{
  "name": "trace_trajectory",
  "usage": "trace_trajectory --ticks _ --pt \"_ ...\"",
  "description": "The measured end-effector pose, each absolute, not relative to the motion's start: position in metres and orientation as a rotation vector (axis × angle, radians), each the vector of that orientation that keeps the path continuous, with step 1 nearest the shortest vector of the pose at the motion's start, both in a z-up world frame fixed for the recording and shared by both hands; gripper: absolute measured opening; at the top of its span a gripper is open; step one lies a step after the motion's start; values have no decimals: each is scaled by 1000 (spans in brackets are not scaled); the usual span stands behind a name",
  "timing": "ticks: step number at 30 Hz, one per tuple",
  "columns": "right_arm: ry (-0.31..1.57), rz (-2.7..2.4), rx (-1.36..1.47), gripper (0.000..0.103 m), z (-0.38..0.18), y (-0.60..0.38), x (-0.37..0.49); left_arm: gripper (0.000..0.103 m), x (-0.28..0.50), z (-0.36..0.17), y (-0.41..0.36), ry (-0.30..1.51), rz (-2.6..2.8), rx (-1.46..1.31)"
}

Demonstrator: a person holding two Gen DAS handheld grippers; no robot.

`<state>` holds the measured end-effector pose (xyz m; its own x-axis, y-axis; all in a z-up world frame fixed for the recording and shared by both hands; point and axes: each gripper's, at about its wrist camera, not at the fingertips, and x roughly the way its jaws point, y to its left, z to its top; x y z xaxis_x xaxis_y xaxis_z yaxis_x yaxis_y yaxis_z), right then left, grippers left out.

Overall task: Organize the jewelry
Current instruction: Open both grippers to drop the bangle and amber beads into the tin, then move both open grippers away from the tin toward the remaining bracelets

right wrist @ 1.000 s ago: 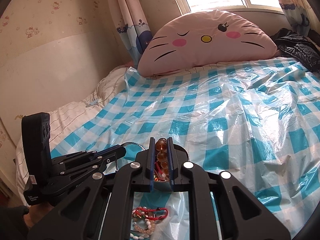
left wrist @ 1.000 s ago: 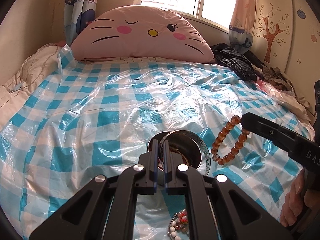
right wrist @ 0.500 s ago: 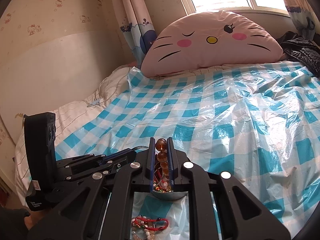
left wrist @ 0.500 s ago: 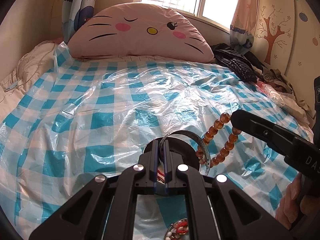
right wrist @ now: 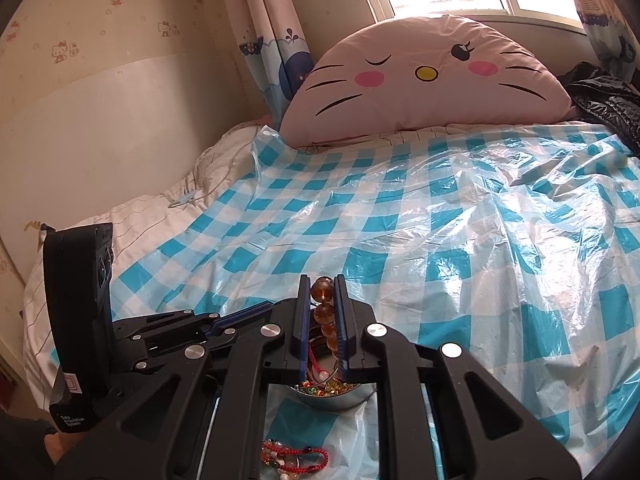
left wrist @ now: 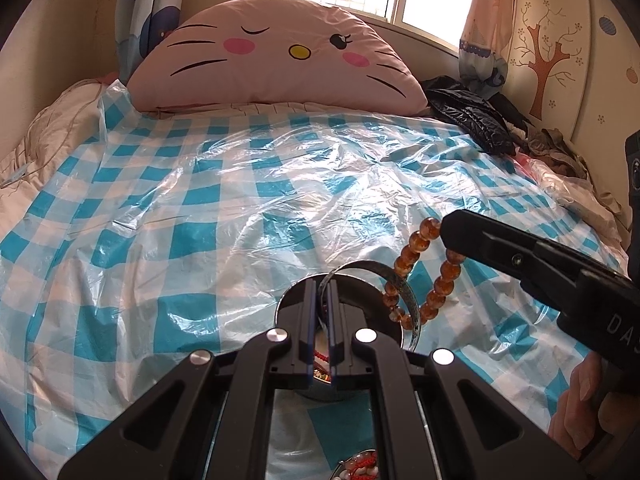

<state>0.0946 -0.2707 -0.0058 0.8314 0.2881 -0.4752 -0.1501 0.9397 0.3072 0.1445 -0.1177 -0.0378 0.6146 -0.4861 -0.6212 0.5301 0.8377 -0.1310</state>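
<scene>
Left wrist view: left gripper [left wrist: 321,300] is closed on a silver bangle [left wrist: 394,280] at the bowl [left wrist: 288,300] rim. Right gripper [left wrist: 444,230] carries the amber bracelet [left wrist: 416,276]; a second ago the loop hung beside the bowl, now its lowest beads sit over the rim, against the bangle.

Right wrist view: right gripper [right wrist: 322,292] is clamped on the amber beads [right wrist: 320,292], directly above the bowl [right wrist: 332,398], which already holds mixed strands. More bracelets [right wrist: 294,456] lie on the sheet [right wrist: 480,240] short of the bowl.

Judgement: bracelet nearly positioned for release into bowl; bangle not yet dropped.
</scene>
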Motion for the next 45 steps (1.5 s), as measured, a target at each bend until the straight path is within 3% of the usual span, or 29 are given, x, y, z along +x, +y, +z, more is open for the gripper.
trace_trajectory --ticks 17,18,19,20,22,23,45 --pt "628 278 270 11 -29 -266 129 9 168 -55 -130 797 -572 81" --pt "656 295 287 11 -34 -265 134 20 170 -57 -128 816 -555 74" --pt "678 317 315 12 -40 -265 138 47 172 -57 -124 822 -534 61" --pt "687 329 351 19 -43 -266 141 55 173 -56 -120 813 -504 55" --pt "693 322 395 38 -46 -272 145 61 174 -53 -115 794 -461 70" --pt "681 313 407 45 -46 -276 144 63 175 -51 -111 790 -451 56" --pt "726 211 338 53 -54 -284 135 85 171 -34 -101 682 -272 150"
